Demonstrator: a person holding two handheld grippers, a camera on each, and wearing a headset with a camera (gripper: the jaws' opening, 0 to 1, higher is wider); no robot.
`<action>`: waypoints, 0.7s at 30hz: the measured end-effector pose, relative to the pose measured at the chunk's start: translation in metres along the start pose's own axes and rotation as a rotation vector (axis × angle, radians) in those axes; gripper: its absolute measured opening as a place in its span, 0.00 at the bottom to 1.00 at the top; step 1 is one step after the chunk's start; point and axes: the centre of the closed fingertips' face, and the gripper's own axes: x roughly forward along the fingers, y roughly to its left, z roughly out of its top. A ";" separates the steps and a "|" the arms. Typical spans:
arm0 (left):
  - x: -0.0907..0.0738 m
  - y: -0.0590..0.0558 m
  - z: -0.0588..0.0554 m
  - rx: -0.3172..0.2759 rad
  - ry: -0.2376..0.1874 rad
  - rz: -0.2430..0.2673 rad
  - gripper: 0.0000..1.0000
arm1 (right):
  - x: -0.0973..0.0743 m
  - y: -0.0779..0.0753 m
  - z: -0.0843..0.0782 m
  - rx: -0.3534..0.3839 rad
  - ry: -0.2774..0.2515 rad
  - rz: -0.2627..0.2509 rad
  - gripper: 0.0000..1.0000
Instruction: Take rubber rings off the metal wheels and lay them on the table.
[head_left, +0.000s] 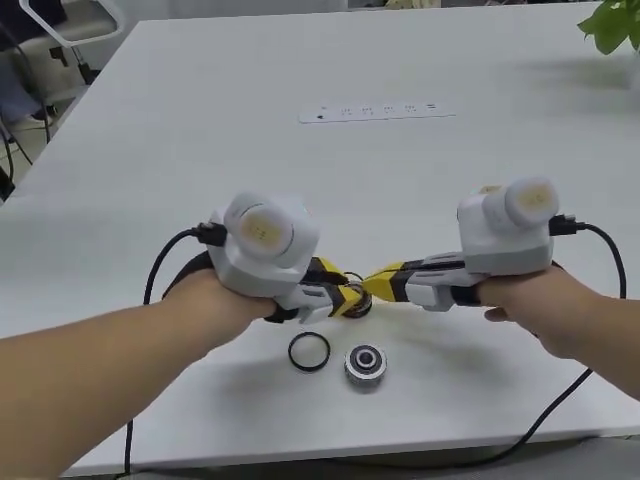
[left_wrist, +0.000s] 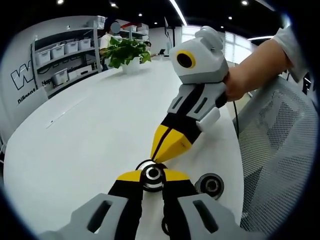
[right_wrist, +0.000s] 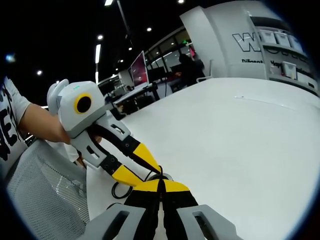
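Noted on the white table (head_left: 300, 180): a flush socket strip (head_left: 375, 112) well beyond the work, a potted plant (head_left: 612, 24) at the far right corner, and a black cable (head_left: 158, 268) trailing from each tool towards the near edge. Nothing lies between the two tools. They meet tip to tip above the near part of the table. The left gripper (head_left: 343, 298) is clamped on a metal wheel (left_wrist: 152, 173), one yellow jaw on either side of it. The right gripper (left_wrist: 160, 153) has its jaws pressed together, and their tips touch that wheel's rim. Whether they have pinched a ring cannot be told. A loose rubber ring (head_left: 309, 352) lies flat on the table just nearer the person. A second wheel (head_left: 366, 363) stands just beside it, apart from it. From above, the tools' bodies and the hands hide the held wheel almost wholly. The left gripper view shows it plainly, face on, together with a mesh chair back (left_wrist: 280, 150) and storage shelves (left_wrist: 60, 60) that the head view lacks. In the right gripper view its own jaws cover the wheel.
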 end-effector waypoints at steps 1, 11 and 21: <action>-0.001 -0.001 0.001 0.000 -0.003 -0.002 0.12 | 0.000 0.000 0.000 0.001 -0.001 0.000 0.00; -0.013 -0.007 0.004 0.023 -0.015 -0.016 0.20 | -0.002 0.002 0.005 0.003 -0.016 0.004 0.00; -0.030 -0.012 0.014 0.000 -0.062 -0.017 0.28 | -0.004 0.010 0.010 -0.004 -0.023 0.024 0.00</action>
